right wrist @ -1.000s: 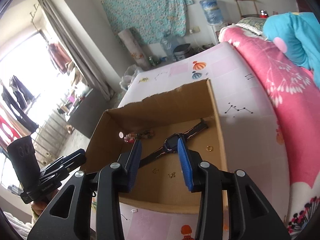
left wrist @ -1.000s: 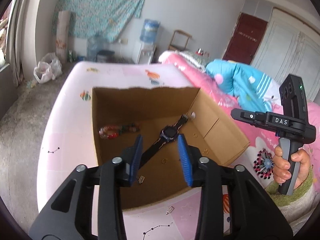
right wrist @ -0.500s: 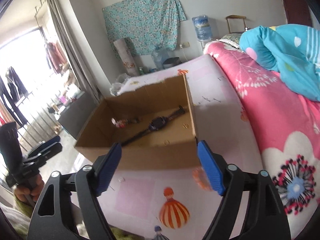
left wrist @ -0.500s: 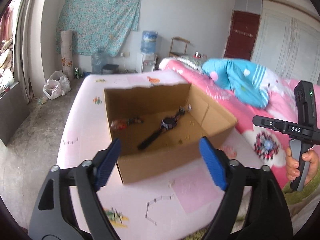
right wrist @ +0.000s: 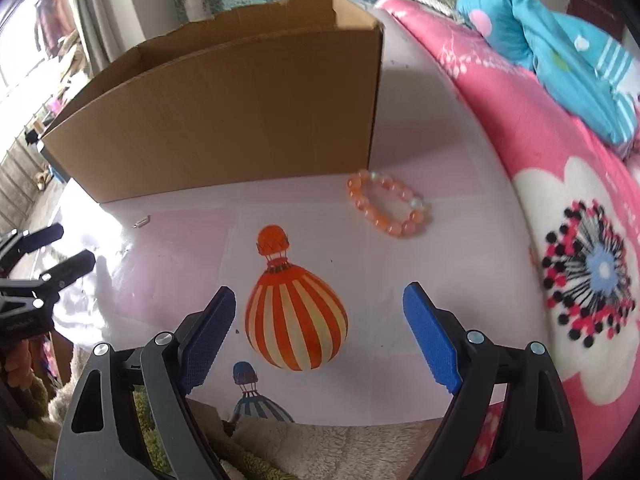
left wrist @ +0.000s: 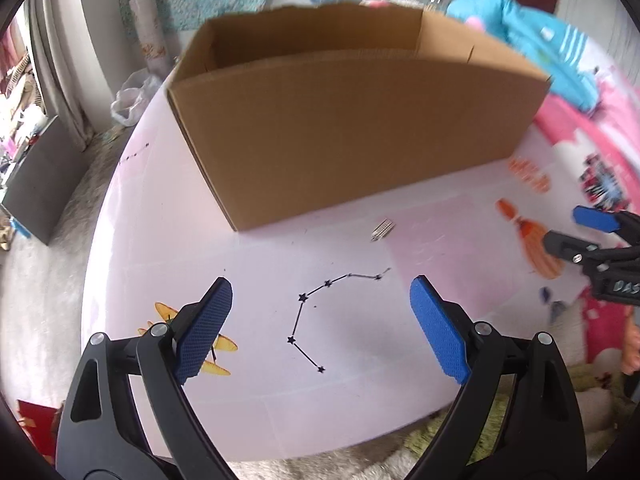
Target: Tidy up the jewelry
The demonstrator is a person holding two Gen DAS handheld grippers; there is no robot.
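A brown cardboard box (left wrist: 352, 128) stands on the pink printed sheet, and its inside is hidden by the near wall. An orange bead bracelet (right wrist: 386, 208) lies on the sheet just in front of the box's (right wrist: 224, 120) right corner. A small silver piece (left wrist: 382, 229) lies before the box's near wall, also seen in the right wrist view (right wrist: 142, 222). My left gripper (left wrist: 320, 282) hovers low over the sheet, its jaws opening and nothing between them. My right gripper (right wrist: 320, 288) is open and empty above the balloon print, with the bracelet ahead and slightly to the right.
A pink floral quilt (right wrist: 560, 200) and a blue blanket (right wrist: 560, 48) lie to the right. A fluffy green-and-white rug (right wrist: 304, 452) borders the sheet's near edge. The right gripper (left wrist: 564, 226) shows at the left view's right edge. The left gripper (right wrist: 76, 242) appears at the right view's left edge.
Both grippers drew back from over the box and sank toward the sheet in front of it. Both sets of jaws went from narrow to wide. The box's contents dropped out of sight.
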